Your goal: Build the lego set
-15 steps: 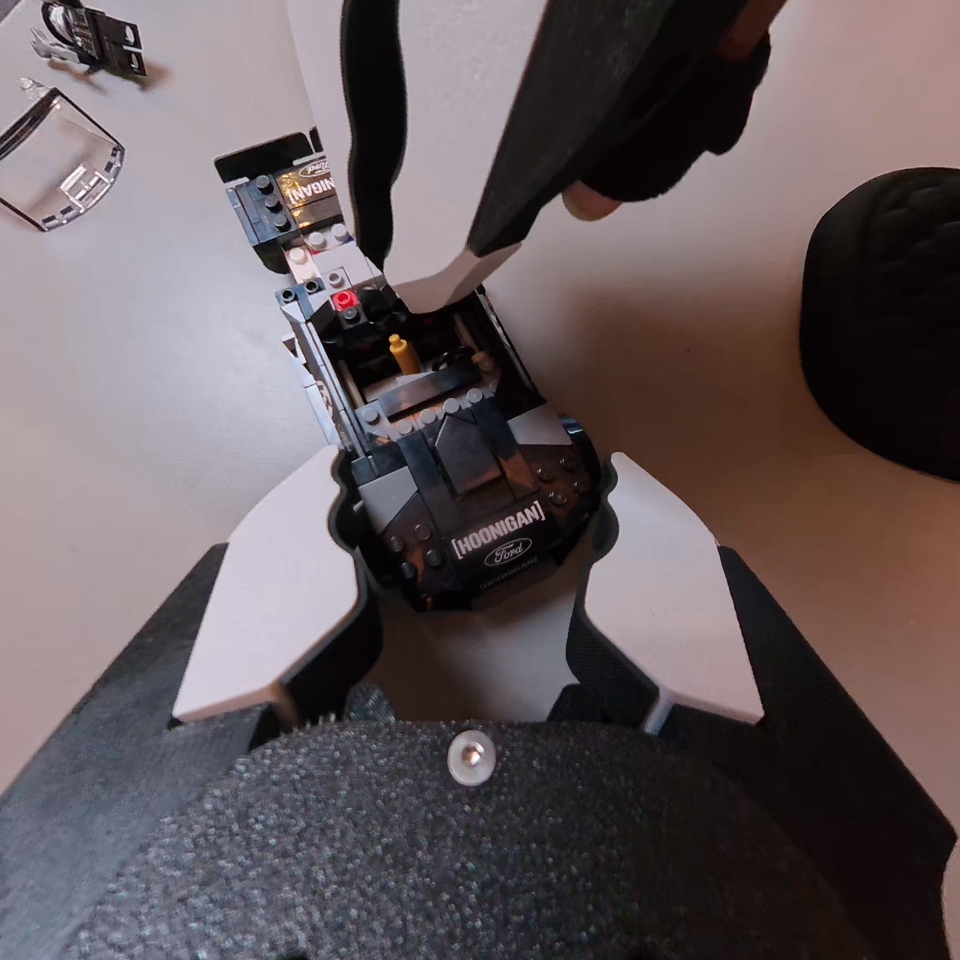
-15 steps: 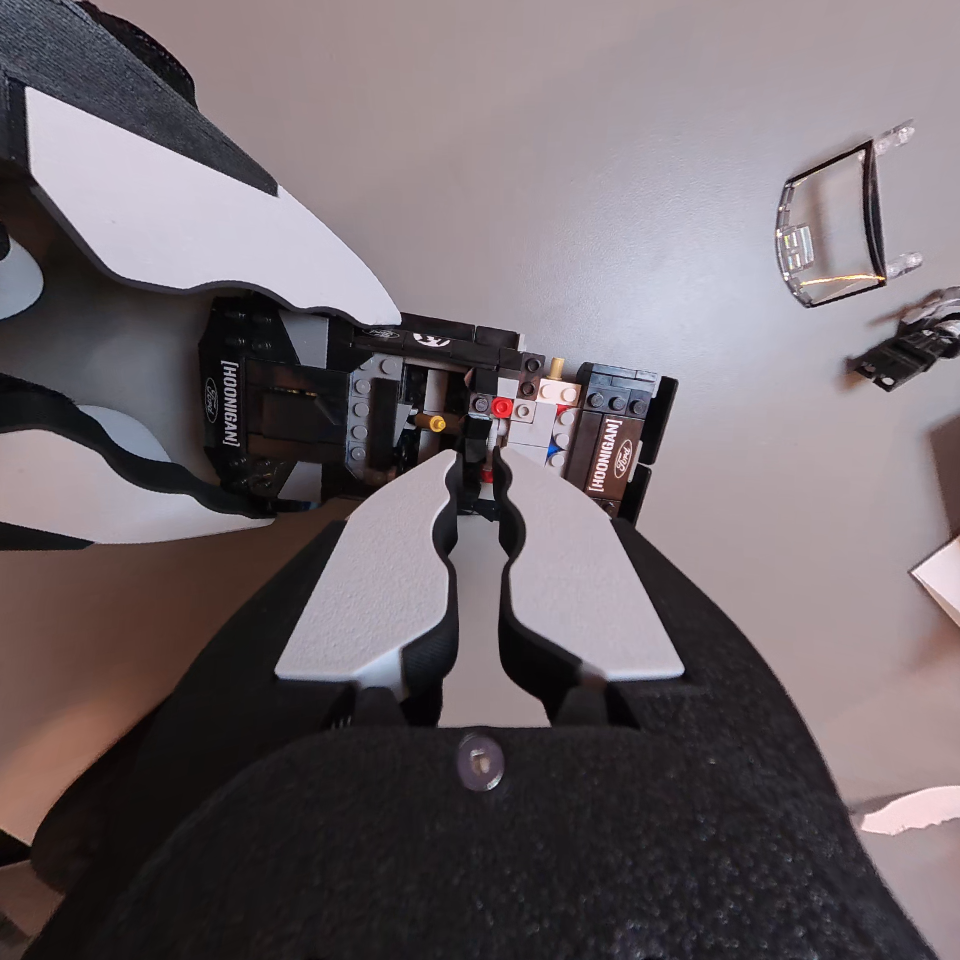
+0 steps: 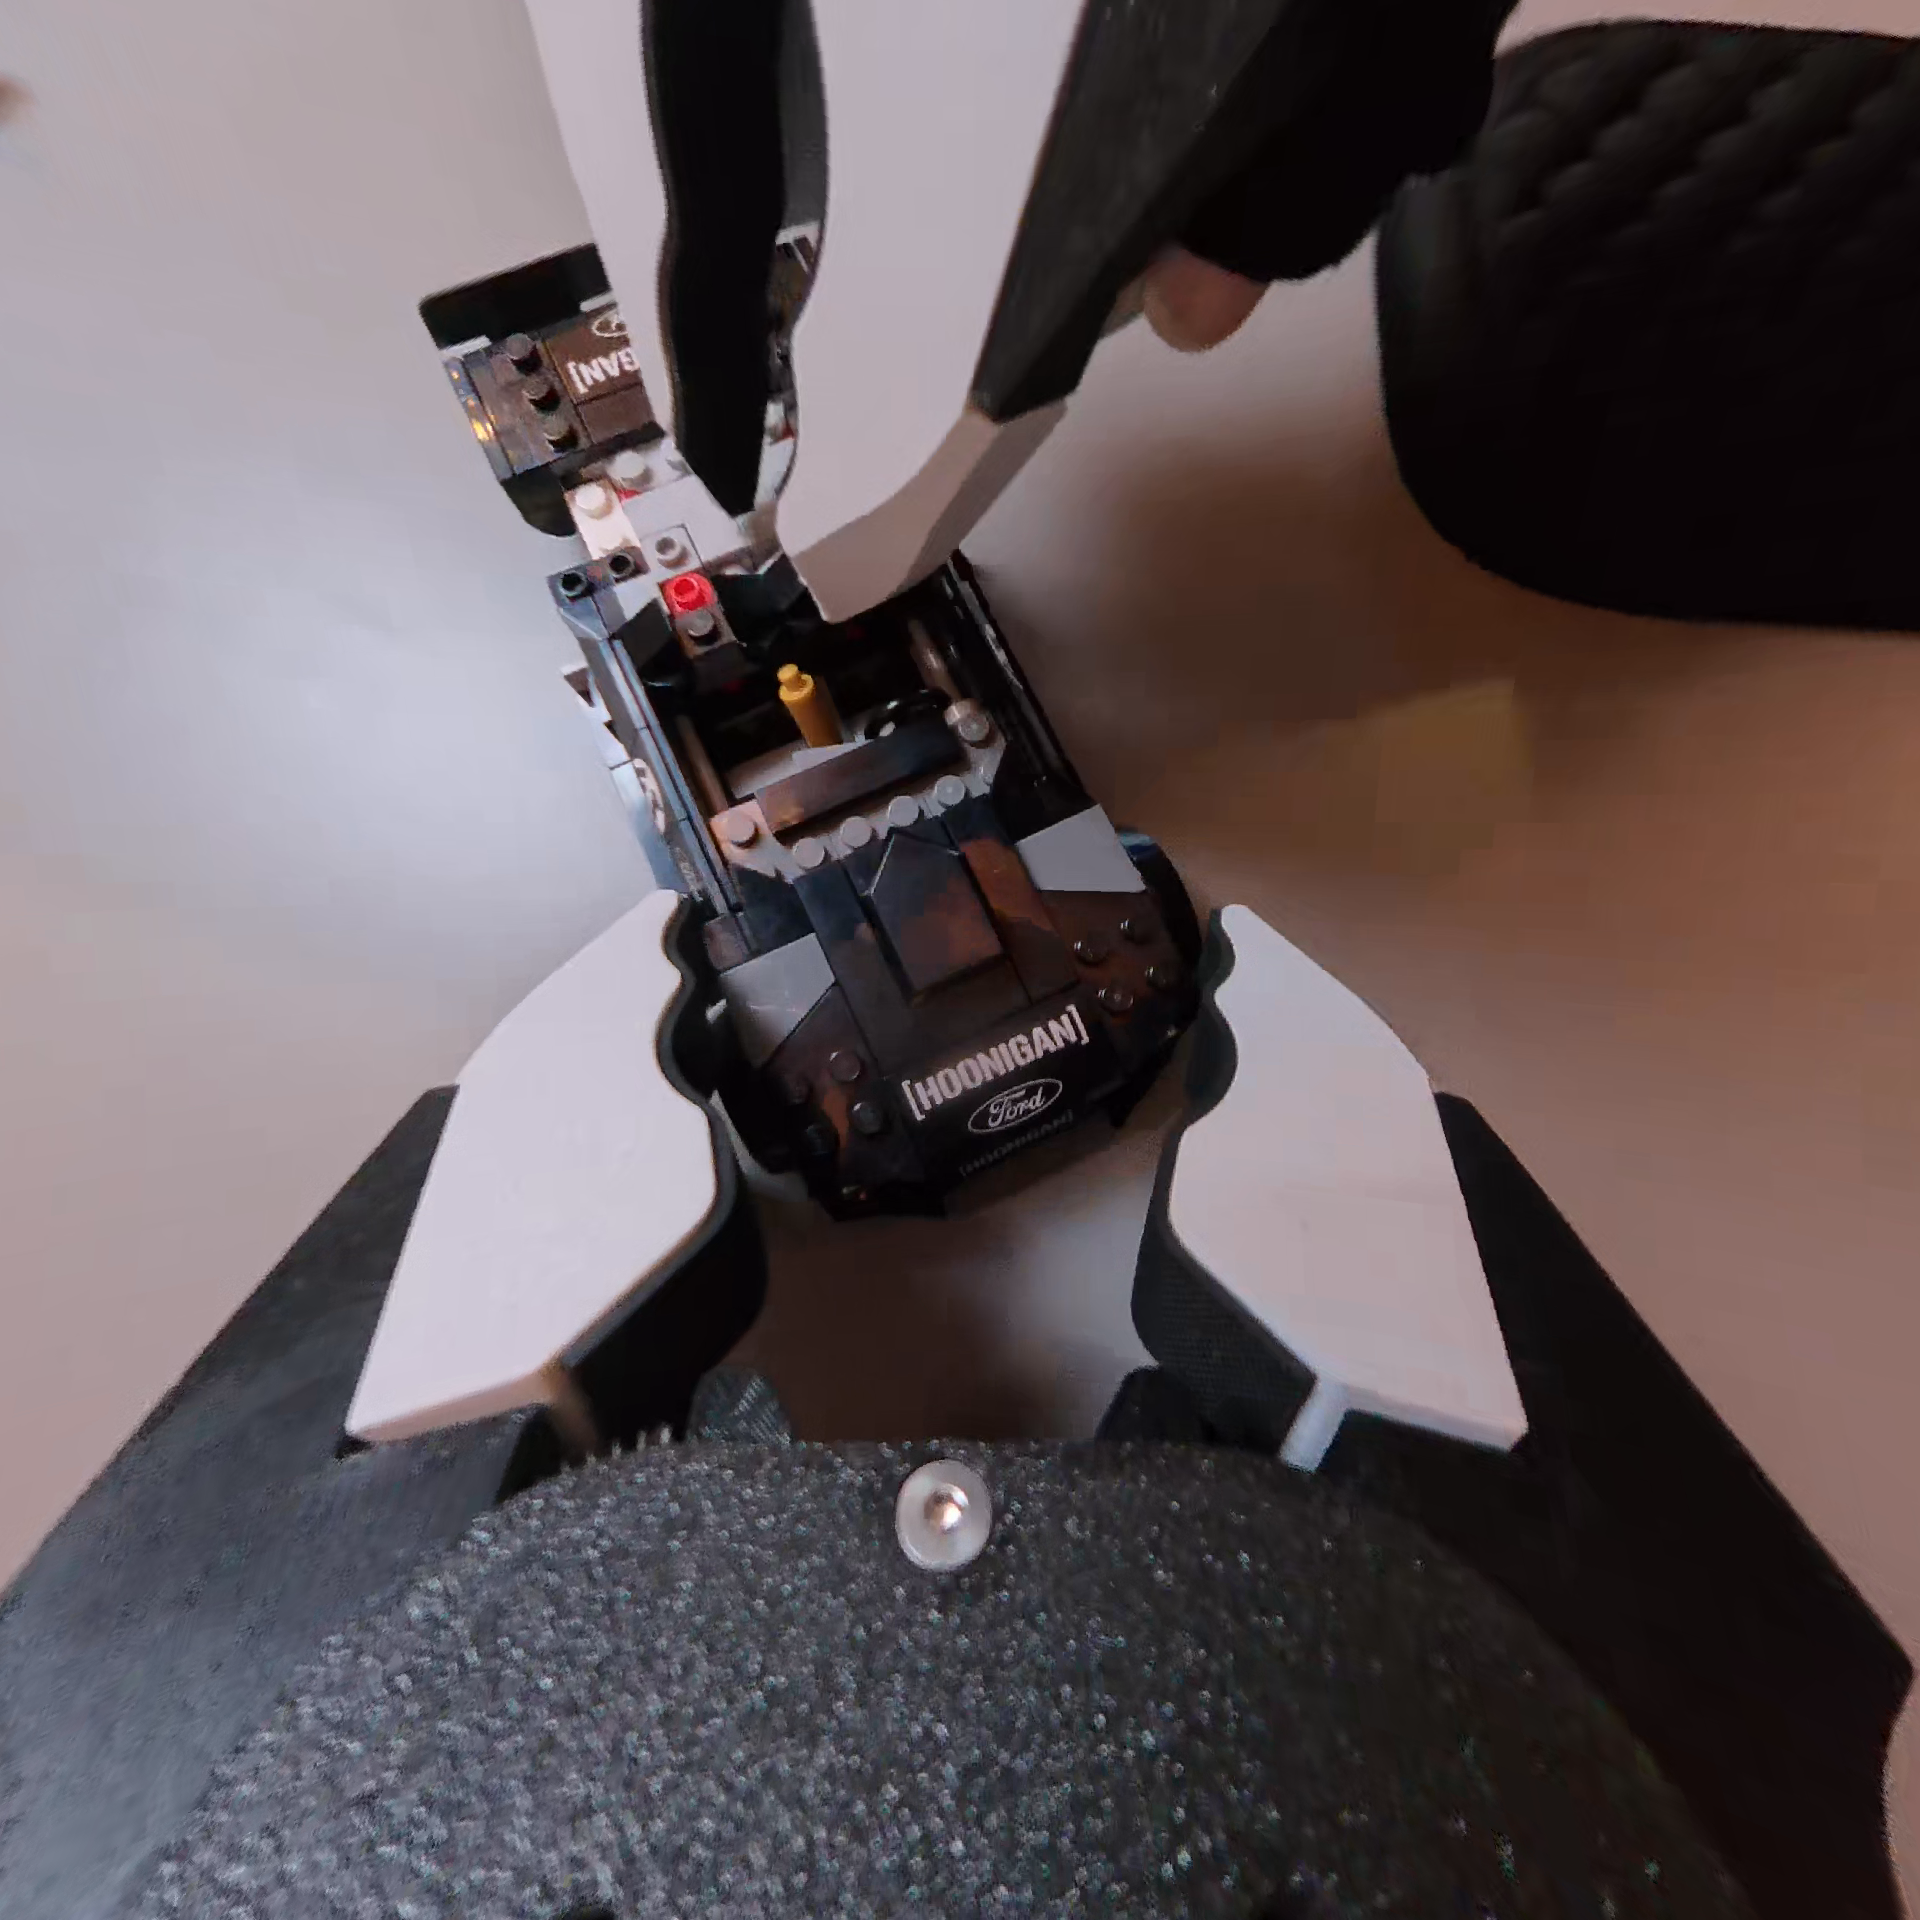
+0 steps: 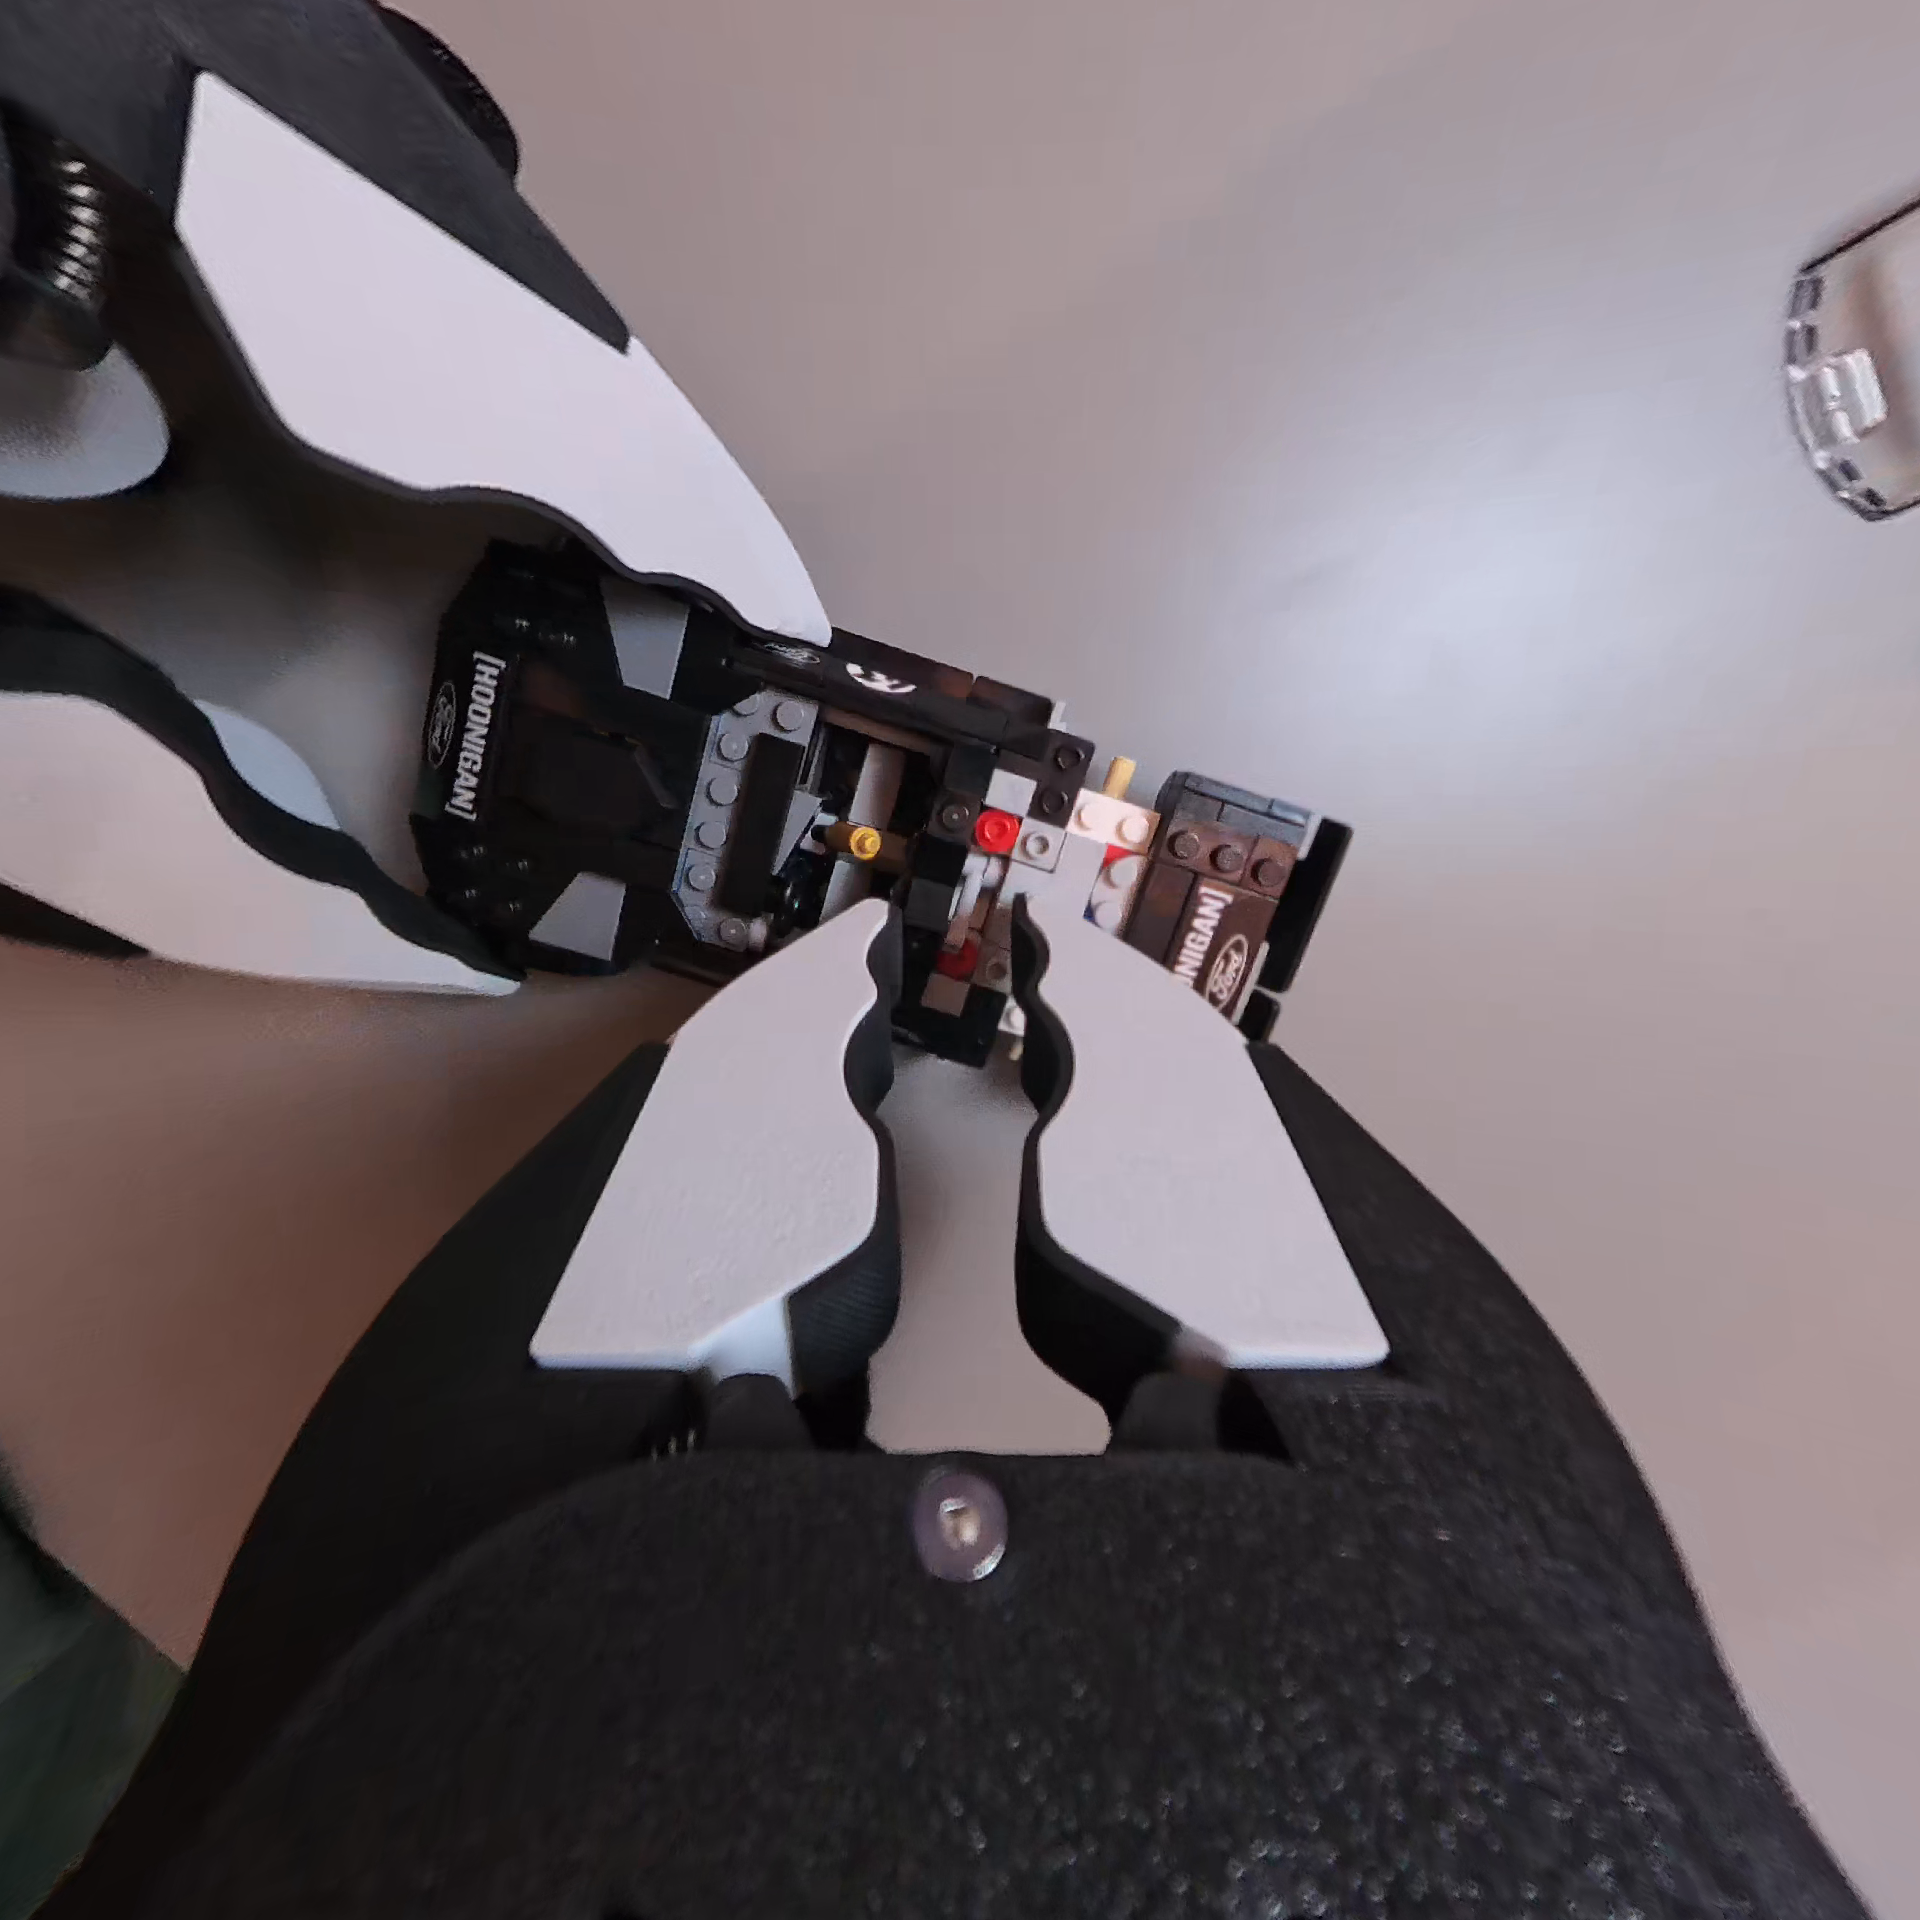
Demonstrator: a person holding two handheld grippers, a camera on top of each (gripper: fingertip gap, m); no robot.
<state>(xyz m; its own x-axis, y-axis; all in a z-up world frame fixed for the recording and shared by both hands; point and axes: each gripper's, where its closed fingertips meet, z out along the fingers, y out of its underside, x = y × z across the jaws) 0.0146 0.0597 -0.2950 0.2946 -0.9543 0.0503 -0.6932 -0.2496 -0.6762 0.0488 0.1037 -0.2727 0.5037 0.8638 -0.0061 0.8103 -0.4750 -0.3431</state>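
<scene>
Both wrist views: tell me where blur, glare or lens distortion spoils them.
Left wrist view: wide-angle bending; the black brick-built toy car is sharp, the edges smear, and a blocky warm patch sits right of it. Right wrist view: the clear curved windscreen piece at the edge is motion-blurred; the pale tabletop shows soft glare.

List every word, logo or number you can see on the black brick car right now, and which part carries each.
I can't copy the wording, but here is where it stands.
Glossy black front tile of the black lego car: a white bracketed word, an oval badge, and a fainter small line.
Dark rear tile: the same style of word and badge, partly hidden by the right gripper.
Black side strip: a white round emblem and a small oval, blurred.
No numbers visible.
</scene>
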